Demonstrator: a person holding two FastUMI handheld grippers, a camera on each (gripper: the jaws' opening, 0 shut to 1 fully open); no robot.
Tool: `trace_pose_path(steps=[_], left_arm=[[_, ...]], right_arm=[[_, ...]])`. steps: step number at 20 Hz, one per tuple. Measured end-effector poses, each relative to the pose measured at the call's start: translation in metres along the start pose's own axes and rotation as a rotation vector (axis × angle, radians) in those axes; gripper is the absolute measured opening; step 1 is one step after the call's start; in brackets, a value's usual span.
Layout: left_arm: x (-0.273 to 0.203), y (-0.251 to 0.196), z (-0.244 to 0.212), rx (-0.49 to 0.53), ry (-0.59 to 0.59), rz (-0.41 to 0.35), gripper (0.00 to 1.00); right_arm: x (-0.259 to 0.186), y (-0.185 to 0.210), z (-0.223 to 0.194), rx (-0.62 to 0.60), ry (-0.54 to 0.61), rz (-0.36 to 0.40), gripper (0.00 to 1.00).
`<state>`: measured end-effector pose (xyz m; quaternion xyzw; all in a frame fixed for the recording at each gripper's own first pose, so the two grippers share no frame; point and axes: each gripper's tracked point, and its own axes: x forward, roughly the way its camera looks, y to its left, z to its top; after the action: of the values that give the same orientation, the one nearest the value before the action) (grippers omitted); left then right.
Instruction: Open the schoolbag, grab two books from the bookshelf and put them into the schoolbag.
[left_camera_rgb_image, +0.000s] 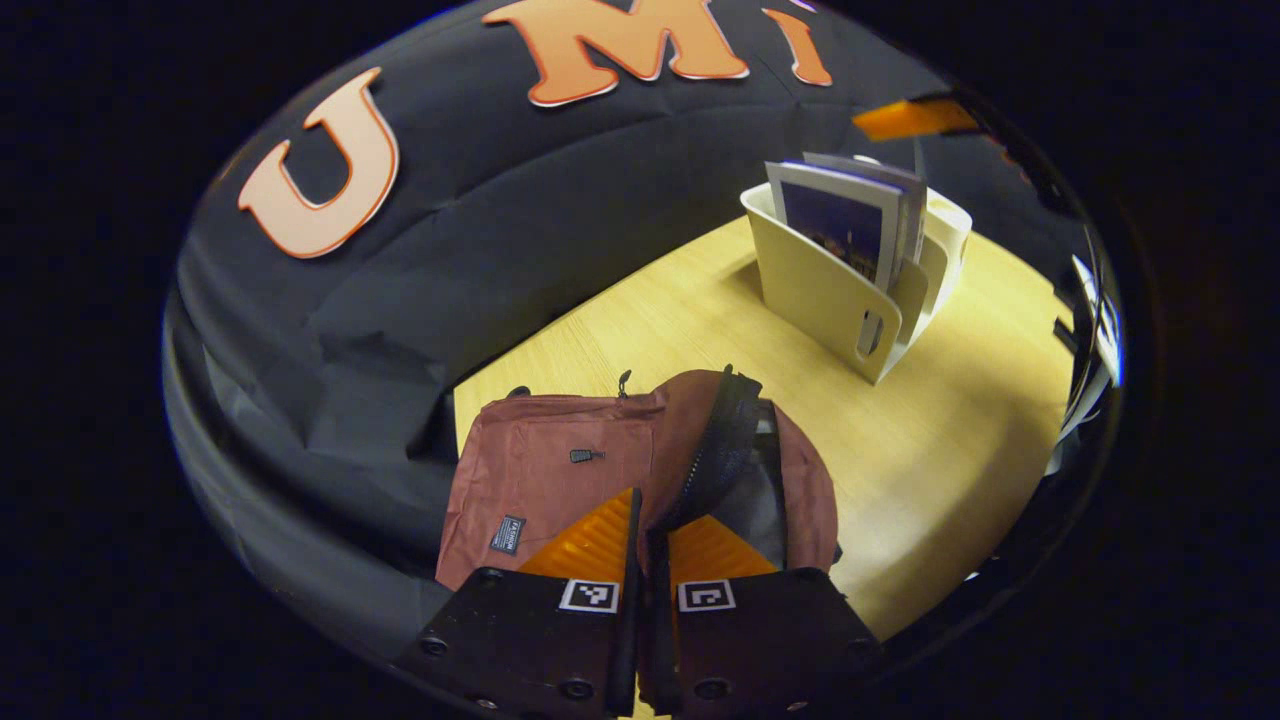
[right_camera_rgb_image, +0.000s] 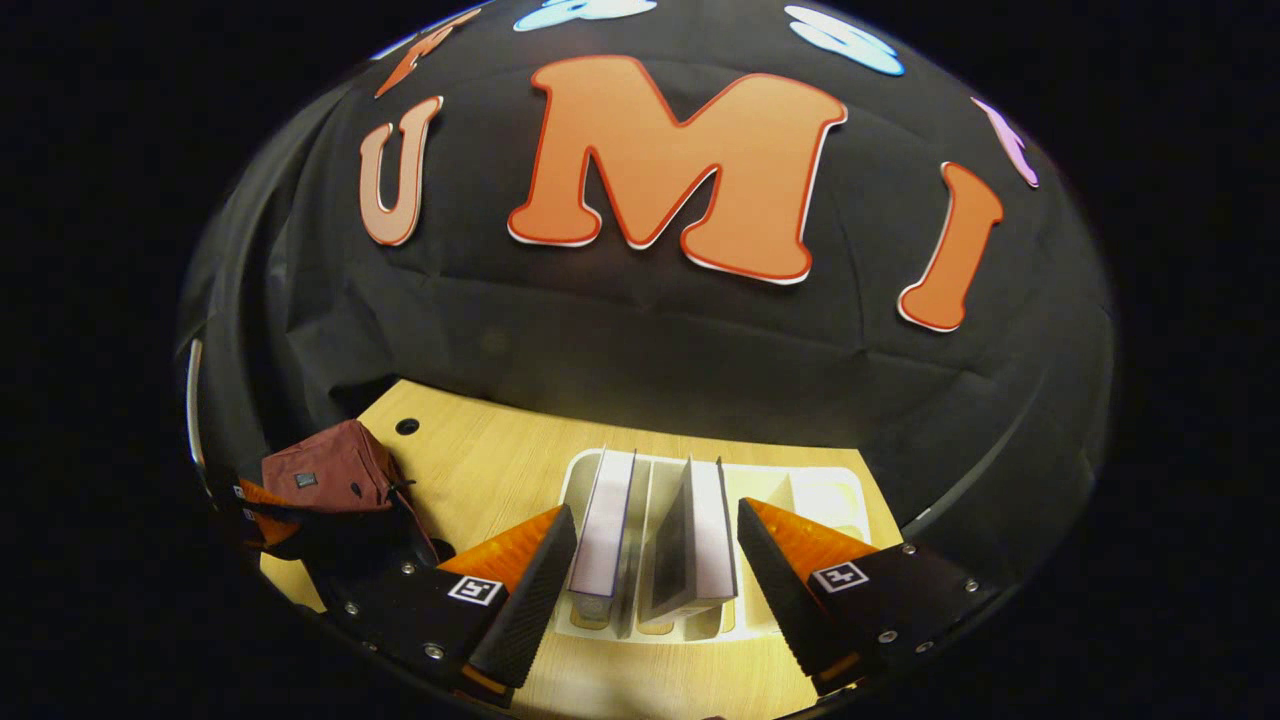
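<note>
The maroon schoolbag (left_camera_rgb_image: 550, 470) lies on the wooden table, its black zip parted and the dark inside showing. My left gripper (left_camera_rgb_image: 648, 522) is shut on the zip edge of the bag's opening and holds it up. A cream bookshelf (left_camera_rgb_image: 830, 290) stands farther off to the right with books (left_camera_rgb_image: 845, 225) upright in it. In the right gripper view, my right gripper (right_camera_rgb_image: 655, 512) hangs open just above the bookshelf (right_camera_rgb_image: 800, 490), its fingers straddling two upright books, one left (right_camera_rgb_image: 605, 530) and one right (right_camera_rgb_image: 705, 540). The schoolbag (right_camera_rgb_image: 325, 470) sits at the far left.
The light wooden table (left_camera_rgb_image: 960, 440) has bare surface between bag and bookshelf. A round cable hole (right_camera_rgb_image: 407, 426) lies near the table's back edge. The black cloth wall closes in right behind the table.
</note>
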<state>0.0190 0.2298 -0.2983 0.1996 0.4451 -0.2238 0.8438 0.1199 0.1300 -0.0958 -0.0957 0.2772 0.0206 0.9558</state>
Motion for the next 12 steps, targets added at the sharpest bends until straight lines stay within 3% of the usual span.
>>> trace_pose_path(steps=[5, 12], left_arm=[[-0.017, 0.034, 0.029, -0.099, -0.073, -0.101, 0.07], [-0.024, 0.053, 0.039, -0.064, -0.034, -0.159, 0.07]], right_arm=[[0.022, 0.033, -0.007, 0.095, 0.205, 0.089, 0.97], [0.062, 0.036, -0.026, 0.045, 0.430, 0.038, 0.96]])
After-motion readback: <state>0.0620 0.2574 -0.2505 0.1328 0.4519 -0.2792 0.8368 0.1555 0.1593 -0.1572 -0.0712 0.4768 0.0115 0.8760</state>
